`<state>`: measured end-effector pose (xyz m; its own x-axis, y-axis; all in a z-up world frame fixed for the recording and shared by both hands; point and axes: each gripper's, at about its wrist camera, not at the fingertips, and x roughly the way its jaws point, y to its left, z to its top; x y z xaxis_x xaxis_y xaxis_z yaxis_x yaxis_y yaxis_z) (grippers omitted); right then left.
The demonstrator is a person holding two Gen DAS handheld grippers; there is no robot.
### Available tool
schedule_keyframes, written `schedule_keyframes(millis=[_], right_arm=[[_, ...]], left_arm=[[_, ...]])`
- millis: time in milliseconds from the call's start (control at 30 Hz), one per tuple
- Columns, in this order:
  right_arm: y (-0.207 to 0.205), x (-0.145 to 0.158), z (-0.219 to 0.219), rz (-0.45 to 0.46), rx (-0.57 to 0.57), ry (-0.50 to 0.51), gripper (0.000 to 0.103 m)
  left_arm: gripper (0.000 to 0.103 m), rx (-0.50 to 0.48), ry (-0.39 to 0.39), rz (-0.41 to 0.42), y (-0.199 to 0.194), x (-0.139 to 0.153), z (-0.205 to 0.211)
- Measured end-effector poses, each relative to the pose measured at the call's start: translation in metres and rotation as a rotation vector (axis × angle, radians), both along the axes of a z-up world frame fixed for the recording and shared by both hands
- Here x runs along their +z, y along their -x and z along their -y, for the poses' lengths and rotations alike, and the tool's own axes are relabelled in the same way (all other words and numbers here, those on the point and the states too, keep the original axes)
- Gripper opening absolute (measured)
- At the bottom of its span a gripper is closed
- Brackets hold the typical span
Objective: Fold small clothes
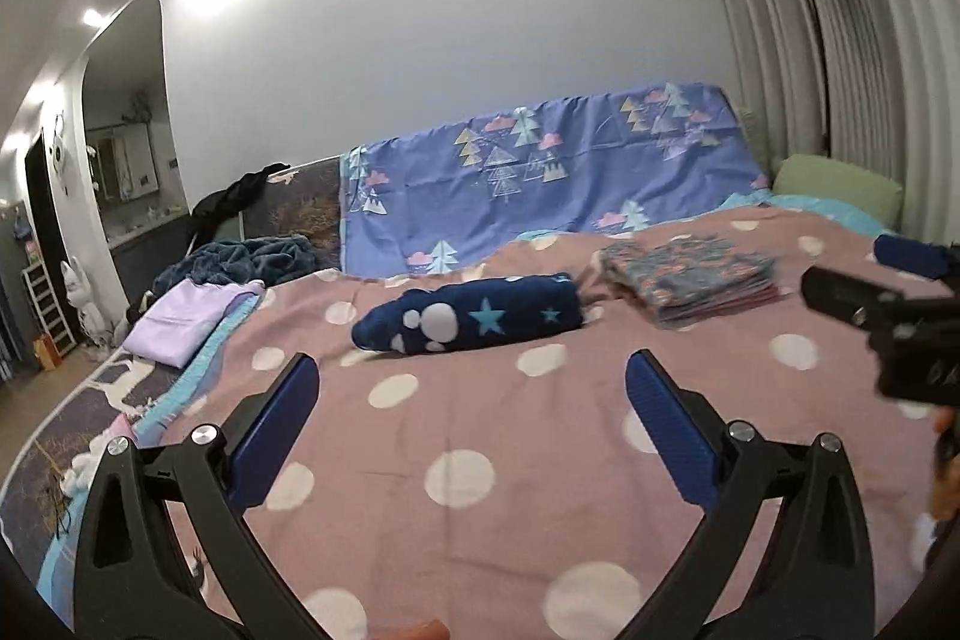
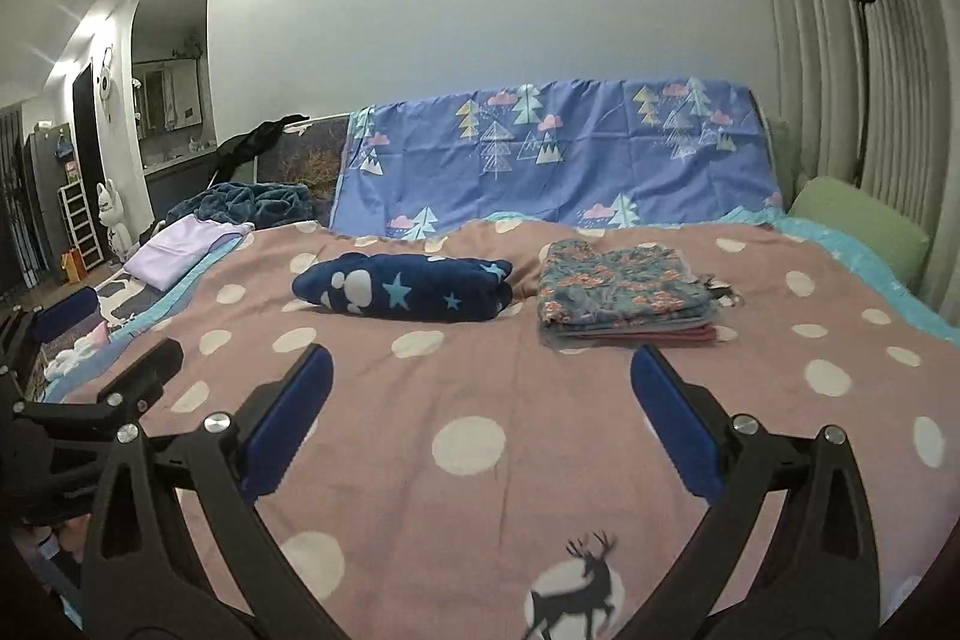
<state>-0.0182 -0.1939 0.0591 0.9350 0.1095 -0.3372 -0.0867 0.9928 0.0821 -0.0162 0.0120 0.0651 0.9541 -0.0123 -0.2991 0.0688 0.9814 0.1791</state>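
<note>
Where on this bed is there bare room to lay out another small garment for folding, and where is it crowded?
Free: the wide stretch of pink dotted bedspread between both open grippers and the two piles. Also the strip to the right of the floral stack, towards the green pillow. Crowded: the far row, where the navy star bundle sits close beside the floral stack, and the left edge with the lilac cloth.

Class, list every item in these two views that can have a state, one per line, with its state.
left hand-held gripper: open, empty
right hand-held gripper: open, empty
navy star garment: folded, lying on the dotted bedspread
floral clothes stack: folded, stacked flat
lilac cloth: folded, at the bed's left edge
teal blanket: crumpled
tree-print sheet: draped over the far side
</note>
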Motion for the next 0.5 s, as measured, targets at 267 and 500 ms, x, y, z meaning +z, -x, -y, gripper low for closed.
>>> schedule_keyframes(millis=[267,500], right_arm=[[0.049,-0.002,0.000,-0.003,-0.036,0.033,0.101],[0.073,-0.004,-0.007,-0.027,-0.020,0.035,0.101]], left_arm=[[0.102,-0.014,0.085,-0.022,0.048,0.004,-0.009],[0.102,-0.014,0.081,-0.020,0.071,0.003,-0.011]])
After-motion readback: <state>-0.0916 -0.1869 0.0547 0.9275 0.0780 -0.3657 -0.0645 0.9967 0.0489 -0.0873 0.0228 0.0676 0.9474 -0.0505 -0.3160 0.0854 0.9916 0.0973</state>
